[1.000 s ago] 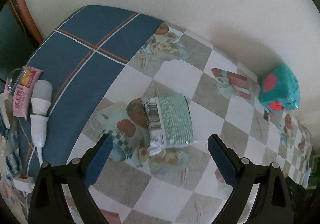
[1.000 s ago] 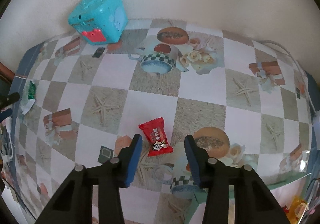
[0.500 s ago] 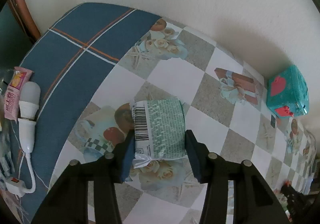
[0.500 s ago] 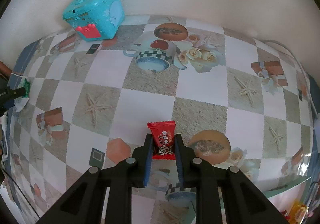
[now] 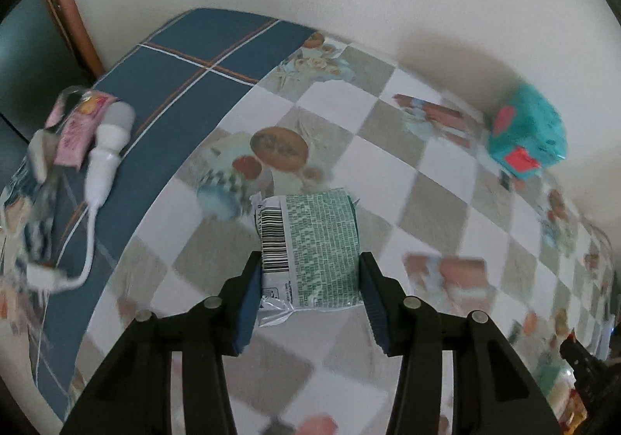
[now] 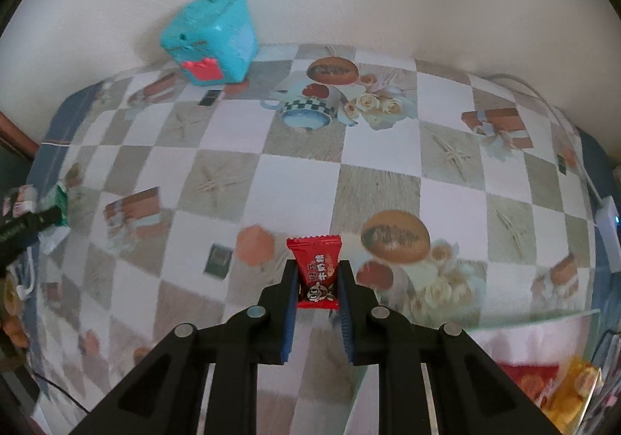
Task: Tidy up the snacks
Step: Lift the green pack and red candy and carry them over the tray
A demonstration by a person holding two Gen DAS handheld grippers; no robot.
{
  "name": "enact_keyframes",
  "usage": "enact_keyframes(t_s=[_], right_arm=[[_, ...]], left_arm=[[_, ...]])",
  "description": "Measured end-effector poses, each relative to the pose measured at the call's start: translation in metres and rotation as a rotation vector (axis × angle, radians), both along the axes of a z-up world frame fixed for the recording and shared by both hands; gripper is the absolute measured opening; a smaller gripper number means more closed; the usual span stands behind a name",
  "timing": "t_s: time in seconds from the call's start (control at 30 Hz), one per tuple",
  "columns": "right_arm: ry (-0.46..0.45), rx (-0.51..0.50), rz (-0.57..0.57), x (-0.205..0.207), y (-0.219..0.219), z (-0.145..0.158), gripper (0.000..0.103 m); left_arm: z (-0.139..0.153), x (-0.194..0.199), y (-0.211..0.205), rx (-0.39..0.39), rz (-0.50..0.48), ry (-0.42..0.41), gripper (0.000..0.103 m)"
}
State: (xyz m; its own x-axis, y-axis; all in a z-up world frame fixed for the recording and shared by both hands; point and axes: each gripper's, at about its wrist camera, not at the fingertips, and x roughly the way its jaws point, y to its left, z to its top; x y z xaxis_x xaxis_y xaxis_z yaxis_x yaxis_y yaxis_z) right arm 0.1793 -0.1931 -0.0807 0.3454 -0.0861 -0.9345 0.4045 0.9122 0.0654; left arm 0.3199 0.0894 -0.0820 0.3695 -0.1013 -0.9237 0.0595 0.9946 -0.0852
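Both grippers are gripping snacks. The left gripper (image 5: 310,279) is clamping the green packet (image 5: 314,244) across its width between its pads; the right gripper (image 6: 317,285), nearly closed, is pinching the red candy (image 6: 316,270), probably for carrying toward the teal box (image 6: 211,39) ahead.

Motion blurs the checkered picture-print tablecloth (image 5: 446,178) and the teal plastic box (image 5: 526,140) at the tabletop's far edge. The orange-yellow snack packet (image 6: 574,392) at the near right corner is blurred and cut off.
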Motion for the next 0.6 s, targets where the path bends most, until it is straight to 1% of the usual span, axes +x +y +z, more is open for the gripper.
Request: enact_keyframes(t_s=[0.17, 0.27, 0.33, 0.43, 0.6], right_arm=[[-0.045, -0.011, -0.019, -0.033, 0.009, 0.031, 0.020], [-0.081, 0.018, -0.063, -0.058, 0.011, 0.047, 0.020], [-0.101, 0.029, -0.085, -0.077, 0.013, 0.056, 0.020], [-0.131, 0.022, -0.112, -0.108, 0.018, 0.071, 0.020], [-0.170, 0.012, -0.143, -0.150, 0.029, 0.083, 0.020]], left_arm=[[0.032, -0.049, -0.012, -0.069, -0.013, -0.050, 0.050], [0.048, -0.082, -0.024, -0.096, -0.050, -0.066, 0.050], [0.058, -0.105, -0.031, -0.099, -0.079, -0.072, 0.050], [0.069, -0.138, -0.041, -0.108, -0.113, -0.089, 0.050], [0.080, -0.186, -0.057, -0.144, -0.158, -0.097, 0.050]])
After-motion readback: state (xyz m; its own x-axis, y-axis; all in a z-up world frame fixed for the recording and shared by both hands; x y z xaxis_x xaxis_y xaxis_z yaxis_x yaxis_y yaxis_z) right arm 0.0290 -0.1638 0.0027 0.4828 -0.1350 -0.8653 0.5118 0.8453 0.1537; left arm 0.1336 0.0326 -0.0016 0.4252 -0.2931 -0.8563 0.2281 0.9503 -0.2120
